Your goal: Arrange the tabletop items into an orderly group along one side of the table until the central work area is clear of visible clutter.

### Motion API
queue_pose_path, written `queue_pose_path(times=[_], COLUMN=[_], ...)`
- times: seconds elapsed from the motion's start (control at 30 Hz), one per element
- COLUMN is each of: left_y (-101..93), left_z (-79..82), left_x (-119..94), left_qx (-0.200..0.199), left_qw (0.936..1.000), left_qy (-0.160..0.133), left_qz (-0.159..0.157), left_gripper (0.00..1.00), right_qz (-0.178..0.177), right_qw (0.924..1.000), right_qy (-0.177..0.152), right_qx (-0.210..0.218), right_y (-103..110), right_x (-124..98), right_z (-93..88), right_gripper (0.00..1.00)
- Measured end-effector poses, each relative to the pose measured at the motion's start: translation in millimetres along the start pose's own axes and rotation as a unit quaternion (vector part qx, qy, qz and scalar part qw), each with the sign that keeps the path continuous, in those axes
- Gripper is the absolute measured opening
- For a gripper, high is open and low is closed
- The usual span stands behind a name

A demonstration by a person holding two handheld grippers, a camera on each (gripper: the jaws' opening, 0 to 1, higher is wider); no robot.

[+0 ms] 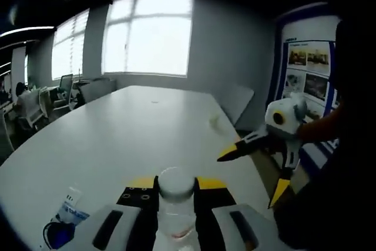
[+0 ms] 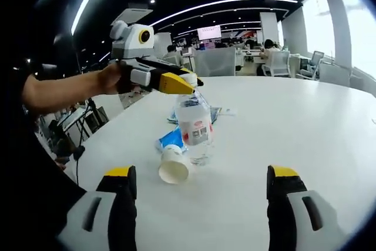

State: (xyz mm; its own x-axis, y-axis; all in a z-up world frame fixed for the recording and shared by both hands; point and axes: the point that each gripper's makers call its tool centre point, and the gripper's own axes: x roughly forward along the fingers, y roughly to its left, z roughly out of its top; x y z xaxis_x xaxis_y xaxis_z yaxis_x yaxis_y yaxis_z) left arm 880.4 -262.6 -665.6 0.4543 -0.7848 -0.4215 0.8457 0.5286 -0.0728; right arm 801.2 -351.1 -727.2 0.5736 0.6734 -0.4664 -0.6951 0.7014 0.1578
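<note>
In the left gripper view the left gripper [image 1: 176,195] has its fingers closed on the cap end of a clear bottle [image 1: 175,204], which rises straight between the yellow tips; the right gripper view shows this hold from the front, the bottle [image 2: 194,127] standing upright on the white tabletop [image 2: 305,133], its long axis vertical, with the left gripper [image 2: 185,80] clamped at its top. Just beside its base a paper cup [image 2: 173,167] lies on its side, mouth toward the camera, touching or nearly touching the bottle, and a blue packet [image 2: 170,139] lies flat behind the cup. The right gripper [image 2: 200,195] stands with fingers wide open and empty, the cup lying ahead and a little left of the gap between them, so the right hand looks better placed for it. In the left view the right gripper [image 1: 255,163] hangs open off to the right, near the tabletop's edge. Farther off, the tabletop is bare toward the windows [image 1: 147,36].
</note>
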Motion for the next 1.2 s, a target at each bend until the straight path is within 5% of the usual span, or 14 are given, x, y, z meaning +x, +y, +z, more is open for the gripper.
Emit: queue_pose_path(times=[0.43,1.03,1.2], left_y=[52.1,105.8,124.2], left_z=[-10.8,-83.0,-110.7], left_x=[-86,-199,-229], left_qx=[-0.022,-0.079,-0.101], left_qw=[0.9948,0.9773,0.9672], left_qy=[-0.005,0.02,0.034], left_qz=[0.099,0.195,0.23], left_gripper=[0.19,0.19,0.19], right_qz=[0.022,0.037,0.033], right_qw=[0.9996,0.9991,0.9993], right_qy=[-0.002,0.003,0.006], right_qx=[-0.016,-0.018,-0.016], right_y=[9,15,12], right_x=[14,23,24], right_z=[7.7,5.3,3.4], right_gripper=[0.88,0.88,0.87])
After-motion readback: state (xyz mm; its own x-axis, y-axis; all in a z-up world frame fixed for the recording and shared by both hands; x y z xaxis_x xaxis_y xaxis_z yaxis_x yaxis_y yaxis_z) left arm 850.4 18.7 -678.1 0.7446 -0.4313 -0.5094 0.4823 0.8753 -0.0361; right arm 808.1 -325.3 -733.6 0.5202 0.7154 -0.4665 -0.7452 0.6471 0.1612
